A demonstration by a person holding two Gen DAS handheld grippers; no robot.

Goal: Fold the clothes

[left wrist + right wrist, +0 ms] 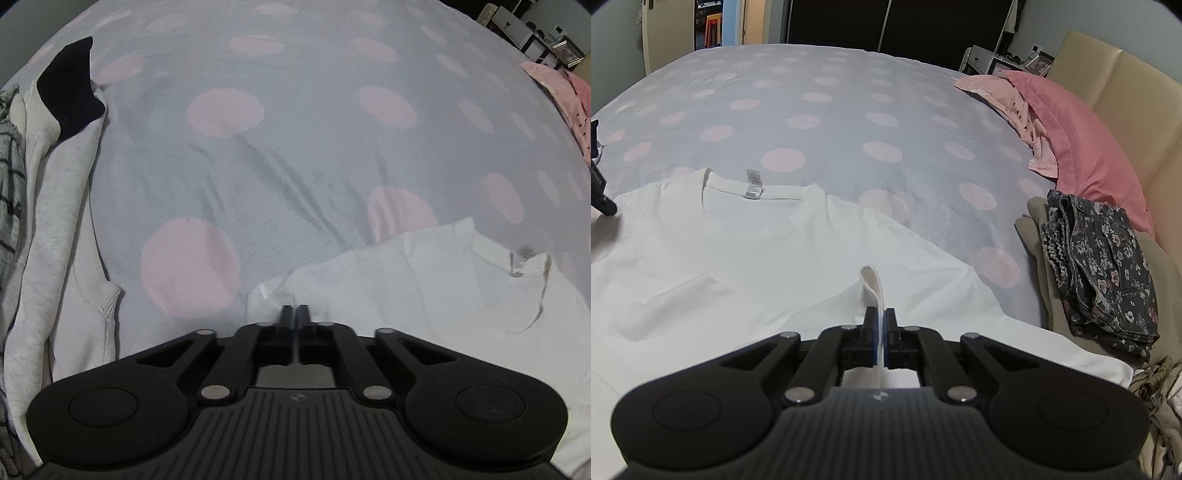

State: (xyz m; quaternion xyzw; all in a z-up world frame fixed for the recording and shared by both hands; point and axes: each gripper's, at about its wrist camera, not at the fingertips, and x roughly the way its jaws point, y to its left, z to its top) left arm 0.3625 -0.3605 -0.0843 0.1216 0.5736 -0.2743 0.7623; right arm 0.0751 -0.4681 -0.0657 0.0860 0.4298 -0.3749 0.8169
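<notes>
White T-shirt (746,251) flat on dotted bedspread (849,122), collar away, both grippers' jaws clamped on its near edge.

You are looking at a smooth, matt white cotton-like t-shirt (738,258) lying on a soft, slightly wrinkled cloth bedspread (831,110); at three o'clock, floral denim-like shorts (1104,266) are showing a coarser weave.
</notes>
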